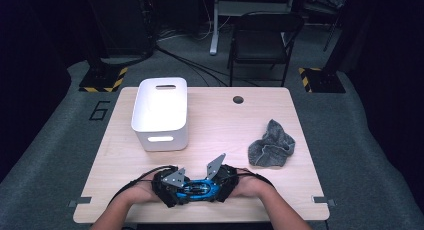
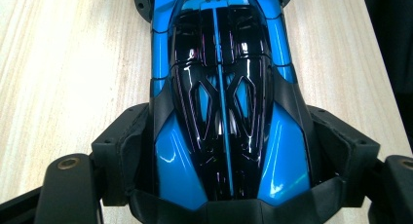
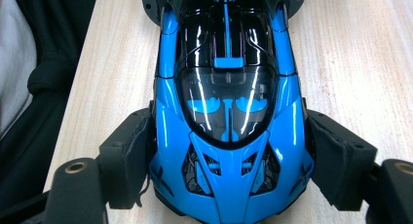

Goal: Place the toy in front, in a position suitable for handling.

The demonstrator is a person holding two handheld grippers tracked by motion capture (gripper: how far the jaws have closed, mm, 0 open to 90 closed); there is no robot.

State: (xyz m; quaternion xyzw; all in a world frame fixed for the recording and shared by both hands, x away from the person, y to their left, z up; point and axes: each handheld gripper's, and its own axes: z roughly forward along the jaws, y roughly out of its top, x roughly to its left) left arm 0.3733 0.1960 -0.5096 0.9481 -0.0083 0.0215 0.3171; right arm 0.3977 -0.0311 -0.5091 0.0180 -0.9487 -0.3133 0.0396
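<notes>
a glossy blue and black toy sports car (image 1: 199, 188) lies on the pale wooden table (image 1: 220, 120), close to the table's near edge and roughly midway along it, its length running across the person's front. the left gripper (image 1: 184, 189) has its two black jaws clamped on one end of the car: in the left gripper view the padded jaws press against both flanks of the blue body (image 2: 221, 112) where the black louvred deck narrows. the right gripper (image 1: 212, 188) grasps the car's other end; in the right gripper view its pads sit tight on both sides of the nose (image 3: 226, 136), just ahead of the dark windscreen. both of the person's hands come in from the table's near edge, one gripper at each end of the car, the two grippers facing each other. beyond the car and a little to its left stands a white rectangular plastic bin (image 1: 161, 113) with slot handles. beyond the car to its right lies a crumpled grey cloth (image 1: 272, 145), well apart from it.
</notes>
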